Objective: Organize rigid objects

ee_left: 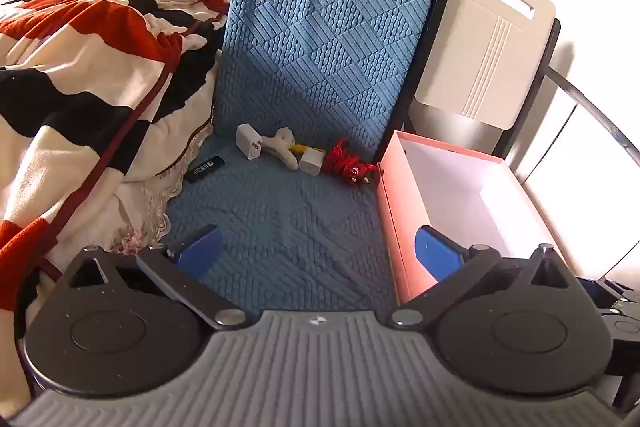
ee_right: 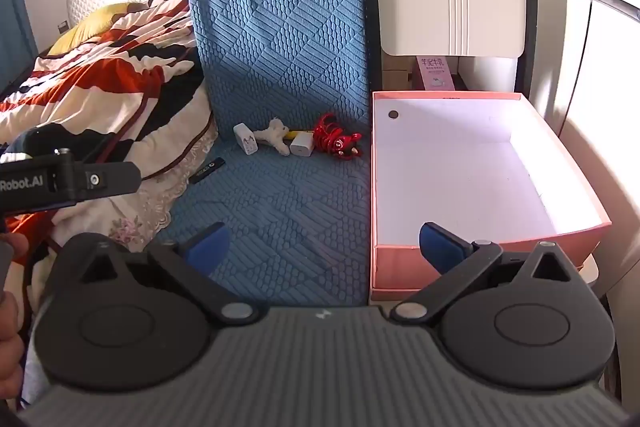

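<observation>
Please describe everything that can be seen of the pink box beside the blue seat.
The pink box is a shallow, open rectangular box that looks like cardboard, pink outside and white inside. It has no lid on it and appears empty. A small dark round spot shows on its inner far wall, near the left corner. It stands level, its long left side against the edge of the blue seat cover. The small items on the seat lie apart from it.

Both wrist views tilt down, sharing the blue cushion [ee_left: 280, 227] and pink box [ee_right: 480, 163].

Chargers [ee_right: 301, 145], toys [ee_right: 335, 139] left of box [ee_right: 460, 247].
</observation>
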A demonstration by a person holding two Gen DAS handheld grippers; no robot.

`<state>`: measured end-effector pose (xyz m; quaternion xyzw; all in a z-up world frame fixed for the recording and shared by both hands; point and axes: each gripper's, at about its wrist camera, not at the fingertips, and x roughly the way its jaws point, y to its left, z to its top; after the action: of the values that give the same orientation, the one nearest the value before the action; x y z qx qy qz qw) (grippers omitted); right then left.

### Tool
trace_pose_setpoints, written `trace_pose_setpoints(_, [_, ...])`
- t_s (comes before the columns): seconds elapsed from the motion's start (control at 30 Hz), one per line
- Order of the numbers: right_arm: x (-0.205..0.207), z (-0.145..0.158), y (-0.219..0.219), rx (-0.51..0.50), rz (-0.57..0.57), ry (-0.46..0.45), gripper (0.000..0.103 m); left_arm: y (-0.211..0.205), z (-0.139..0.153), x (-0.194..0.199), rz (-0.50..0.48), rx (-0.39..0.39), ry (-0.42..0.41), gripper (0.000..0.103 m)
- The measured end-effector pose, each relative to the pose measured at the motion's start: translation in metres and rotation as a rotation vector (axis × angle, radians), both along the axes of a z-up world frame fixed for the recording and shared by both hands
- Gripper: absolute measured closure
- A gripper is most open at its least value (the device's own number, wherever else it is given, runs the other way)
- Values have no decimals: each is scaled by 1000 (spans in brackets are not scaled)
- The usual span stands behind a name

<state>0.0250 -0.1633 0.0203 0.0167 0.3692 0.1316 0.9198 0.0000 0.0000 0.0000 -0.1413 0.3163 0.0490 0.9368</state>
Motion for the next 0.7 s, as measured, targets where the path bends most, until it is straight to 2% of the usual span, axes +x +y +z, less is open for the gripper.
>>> trace_pose_setpoints(0.7, [-2,-4,2,6,4,35,0,-1,0,-2,4,4,5,0])
